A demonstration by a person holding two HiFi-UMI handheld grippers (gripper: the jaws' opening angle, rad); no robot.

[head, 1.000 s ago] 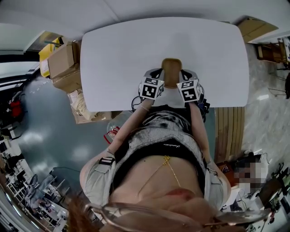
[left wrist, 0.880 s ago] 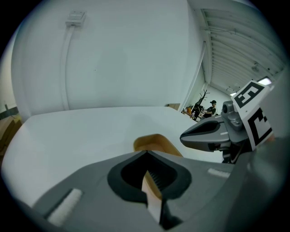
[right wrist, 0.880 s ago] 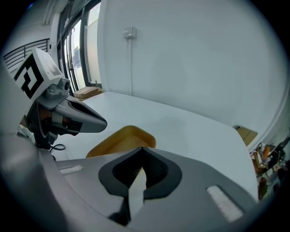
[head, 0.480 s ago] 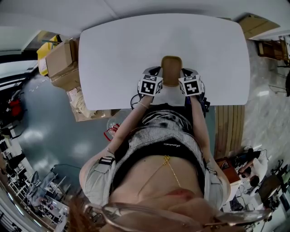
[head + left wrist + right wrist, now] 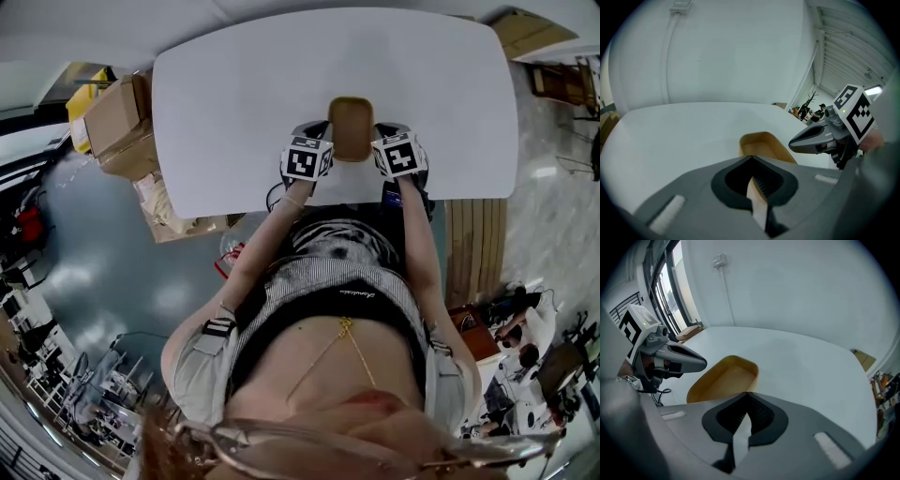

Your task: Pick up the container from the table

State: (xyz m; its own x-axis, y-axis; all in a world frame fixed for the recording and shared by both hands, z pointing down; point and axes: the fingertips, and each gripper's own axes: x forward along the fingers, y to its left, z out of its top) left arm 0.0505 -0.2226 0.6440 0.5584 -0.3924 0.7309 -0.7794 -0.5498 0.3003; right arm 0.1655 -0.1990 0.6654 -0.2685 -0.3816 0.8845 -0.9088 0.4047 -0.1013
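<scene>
A tan oblong container (image 5: 352,127) lies over the near part of the white table (image 5: 244,94), between my two grippers. My left gripper (image 5: 322,142) is at its left side and my right gripper (image 5: 382,142) at its right side. In the left gripper view the jaws (image 5: 751,161) are shut, with the thin rim of the container (image 5: 764,145) pinched between them. The right gripper view shows the same: my right gripper (image 5: 746,394) is shut on the near rim of the container (image 5: 724,380). Whether the container's base touches the table is hidden.
Cardboard boxes (image 5: 117,117) and a yellow item (image 5: 80,112) stand on the floor left of the table. A wooden slatted panel (image 5: 473,272) lies on the floor at the right. The person's body fills the lower head view.
Both grippers and the container sit slightly farther from the table's near edge than before. Both keep their hold on the rim; the jaws have not opened.
</scene>
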